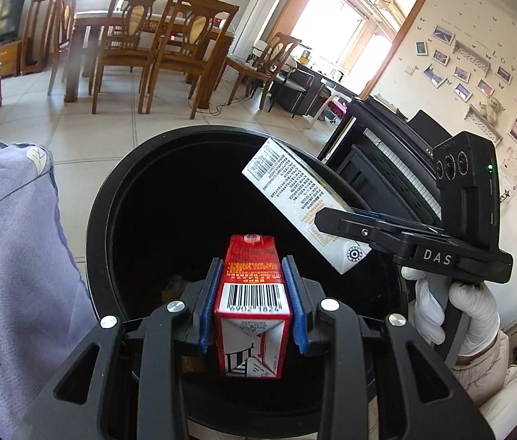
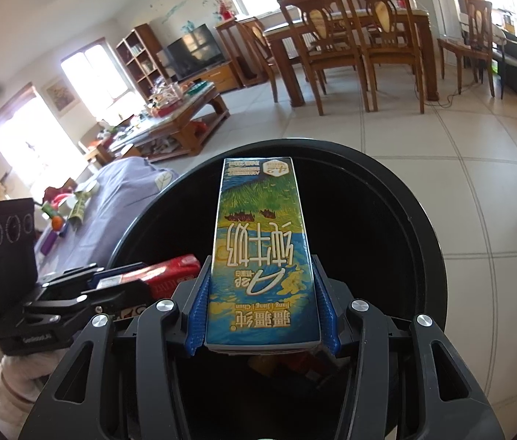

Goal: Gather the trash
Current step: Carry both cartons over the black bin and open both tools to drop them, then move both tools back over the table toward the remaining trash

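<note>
A red carton (image 1: 252, 293) was clamped in the left gripper (image 1: 254, 300) and a blue milk carton (image 2: 264, 256) in the right gripper (image 2: 262, 311), both held over the black bin (image 1: 104, 198), the milk carton toward two o'clock. Neither had been dropped; release remained.

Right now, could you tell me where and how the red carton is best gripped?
As the left tool has it: pads on the two narrow flat sides of the red carton, near its base, coming from behind along its length. The parallel faces seat the pads squarely.
</note>
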